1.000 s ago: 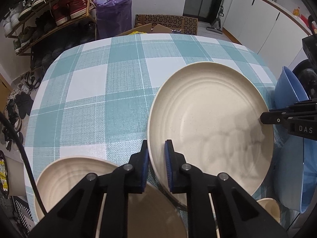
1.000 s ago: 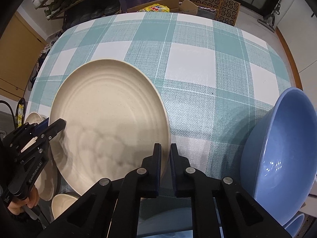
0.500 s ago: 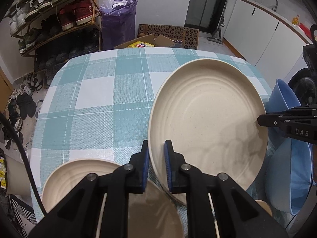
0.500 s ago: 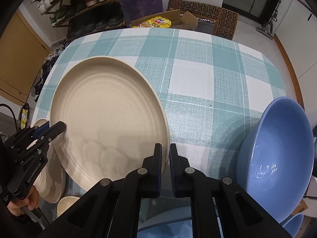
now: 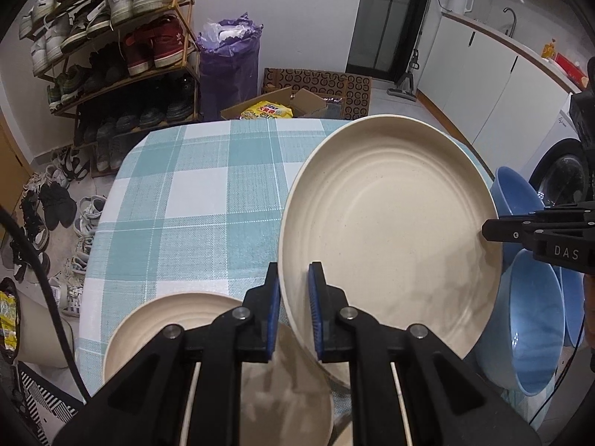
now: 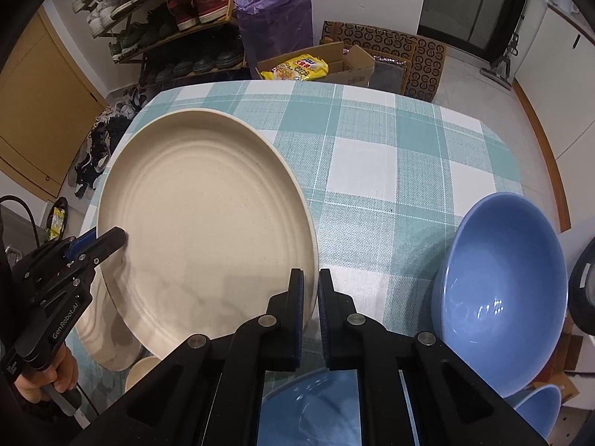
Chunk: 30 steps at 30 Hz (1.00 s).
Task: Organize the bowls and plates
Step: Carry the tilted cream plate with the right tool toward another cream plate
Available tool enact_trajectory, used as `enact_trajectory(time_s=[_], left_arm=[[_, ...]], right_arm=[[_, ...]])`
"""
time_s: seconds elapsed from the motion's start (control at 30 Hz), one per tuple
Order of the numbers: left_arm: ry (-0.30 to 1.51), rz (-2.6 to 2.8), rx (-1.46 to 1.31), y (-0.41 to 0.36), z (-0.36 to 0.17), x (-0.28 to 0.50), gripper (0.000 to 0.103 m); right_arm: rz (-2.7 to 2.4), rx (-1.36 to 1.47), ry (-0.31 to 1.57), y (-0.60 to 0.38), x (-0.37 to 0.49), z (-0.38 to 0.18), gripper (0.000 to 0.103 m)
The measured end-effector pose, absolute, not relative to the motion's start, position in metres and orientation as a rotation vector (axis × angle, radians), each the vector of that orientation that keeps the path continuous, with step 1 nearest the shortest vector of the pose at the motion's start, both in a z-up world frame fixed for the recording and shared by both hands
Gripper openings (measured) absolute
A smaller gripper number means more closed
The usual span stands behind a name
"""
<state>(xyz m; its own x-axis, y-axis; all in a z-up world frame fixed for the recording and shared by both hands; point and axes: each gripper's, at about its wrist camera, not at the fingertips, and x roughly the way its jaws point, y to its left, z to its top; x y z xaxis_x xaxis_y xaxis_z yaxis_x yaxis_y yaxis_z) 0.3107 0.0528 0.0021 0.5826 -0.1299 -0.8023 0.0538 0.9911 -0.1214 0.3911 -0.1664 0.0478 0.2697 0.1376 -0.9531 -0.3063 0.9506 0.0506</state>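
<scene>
A large cream plate (image 5: 390, 223) (image 6: 208, 223) hangs above the checked tablecloth, held at two opposite rims. My left gripper (image 5: 293, 278) is shut on its near-left rim, and the right wrist view shows this same gripper (image 6: 119, 238) at the plate's left edge. My right gripper (image 6: 310, 286) is shut on the opposite rim, which in the left wrist view puts it (image 5: 491, 228) at the plate's right side. A second cream plate (image 5: 208, 334) (image 6: 108, 334) lies on the table below the left gripper. Blue bowls (image 5: 535, 316) (image 6: 502, 297) stand to the right.
The teal and white tablecloth (image 5: 186, 193) (image 6: 390, 171) is bare beyond the held plate. A small cream bowl (image 6: 143, 371) and another blue bowl (image 6: 308, 409) sit near the front edge. A shoe rack (image 5: 111, 55), a purple bag and cardboard boxes stand on the floor beyond the table.
Both grippers have risen with the large cream plate held between them; the table and the other dishes now lie farther below. Both grips stay as they were.
</scene>
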Motion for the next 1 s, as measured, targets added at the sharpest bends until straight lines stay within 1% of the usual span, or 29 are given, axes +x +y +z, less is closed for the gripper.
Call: enact_trajectory(time_s=[0.47, 1.0], left_arm=[[0.881, -0.111, -0.093, 0.057, 0.037, 0.270, 0.012], [0.833, -0.097, -0.101, 0.065, 0.052, 0.208, 0.012]], right_arm=[[0.326, -0.166, 1.190, -0.165, 0.347, 0.094, 0.008], [0.386, -0.196, 1.139, -0.157, 0.280, 0.119, 0.008]])
